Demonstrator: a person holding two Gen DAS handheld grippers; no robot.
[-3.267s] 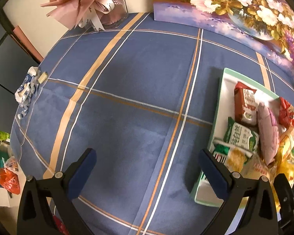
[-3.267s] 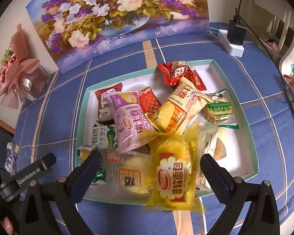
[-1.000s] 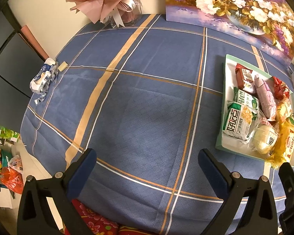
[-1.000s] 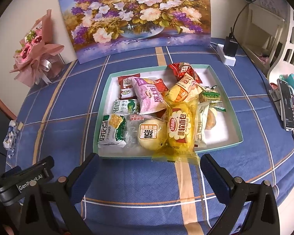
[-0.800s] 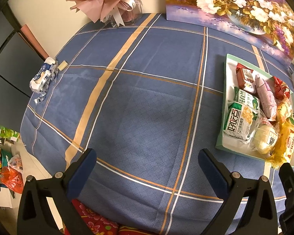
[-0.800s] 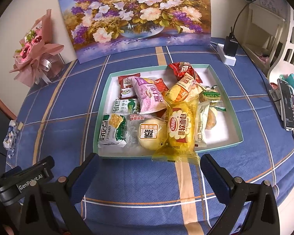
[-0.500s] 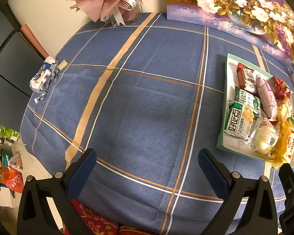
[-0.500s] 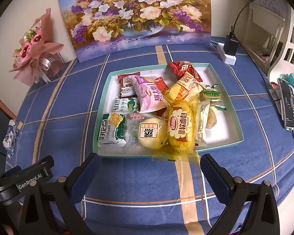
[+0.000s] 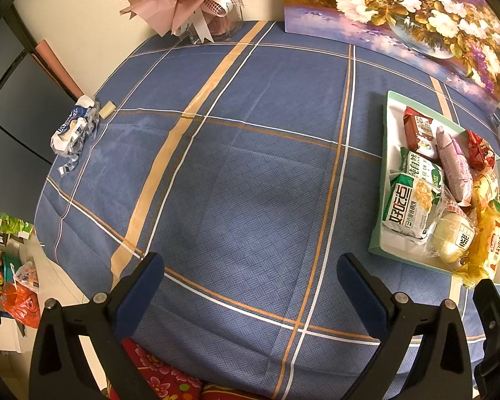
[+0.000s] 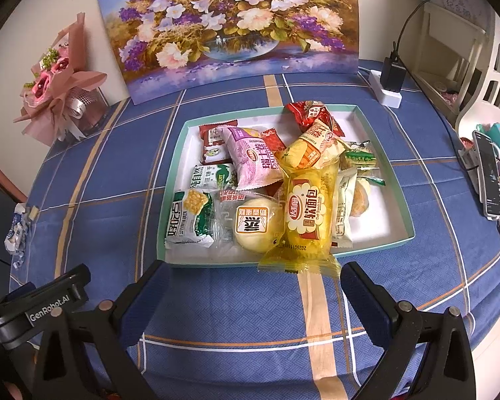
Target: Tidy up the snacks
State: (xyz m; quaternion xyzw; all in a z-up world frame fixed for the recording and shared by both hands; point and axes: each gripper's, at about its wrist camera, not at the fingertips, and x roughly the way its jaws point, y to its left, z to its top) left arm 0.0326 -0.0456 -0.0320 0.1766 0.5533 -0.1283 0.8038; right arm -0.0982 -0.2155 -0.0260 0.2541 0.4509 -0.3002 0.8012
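A shallow white tray with a green rim [image 10: 380, 130] sits on the blue plaid tablecloth and holds several snack packets. A yellow soft-bread packet [image 10: 305, 213] hangs over its near edge, beside a round bun packet [image 10: 253, 225], a green cracker packet [image 10: 190, 220] and a pink roll packet [image 10: 255, 160]. My right gripper [image 10: 250, 296] is open and empty, just short of the tray's near edge. My left gripper [image 9: 250, 283] is open and empty over bare cloth, left of the tray [image 9: 388, 133].
A flower painting [image 10: 230, 26] leans on the wall behind the tray. A pink bouquet in a glass [image 9: 196, 3] stands at the back left. A crumpled wrapper [image 9: 73, 130] lies at the table's left edge. A charger [image 10: 391, 80] and a phone [image 10: 488, 176] are at the right.
Since 3.3 s ago both grippers have pulled back and up from the tray, so the whole tray shows. Over the last second the right view has drifted slightly closer; both stay open.
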